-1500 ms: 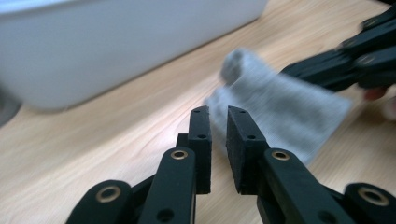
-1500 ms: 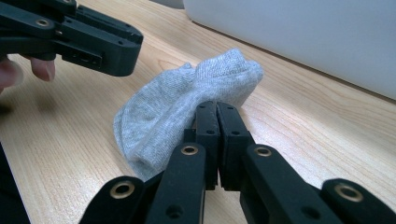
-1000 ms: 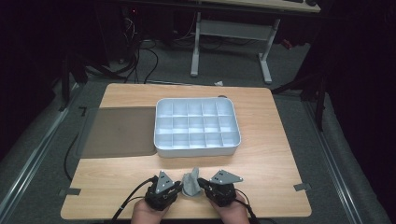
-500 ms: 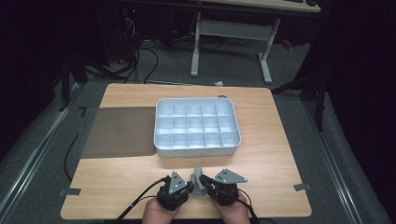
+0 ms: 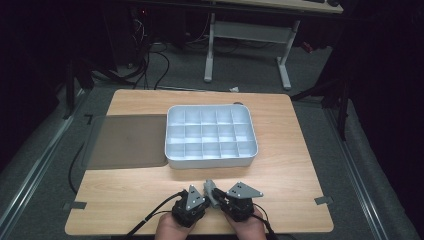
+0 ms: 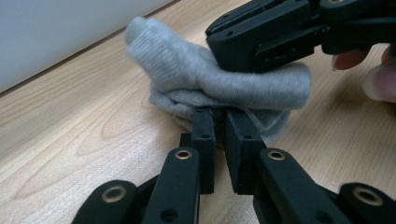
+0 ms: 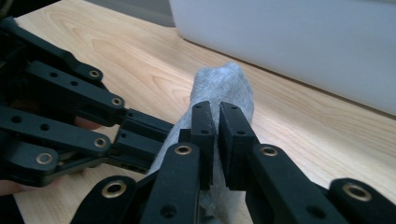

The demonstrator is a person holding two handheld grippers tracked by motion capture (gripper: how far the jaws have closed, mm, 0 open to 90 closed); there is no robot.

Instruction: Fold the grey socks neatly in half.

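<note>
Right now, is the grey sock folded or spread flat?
Folded and bunched. The grey sock is doubled over into a thick wad on the table, pinched by the left gripper and the right gripper.

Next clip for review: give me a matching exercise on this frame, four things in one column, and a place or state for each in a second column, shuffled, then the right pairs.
Things:
1. grey sock
2. white divided tray
3. dark mat
4. left gripper

Places or states:
A. lies flat on the table, left of the tray
B. stands at the middle of the table, its compartments empty
C. bunched near the table's front edge, pinched by both grippers
D. jaws nearly together, closed on a fold of cloth

Right pairs: 1-C, 2-B, 3-A, 4-D
</note>
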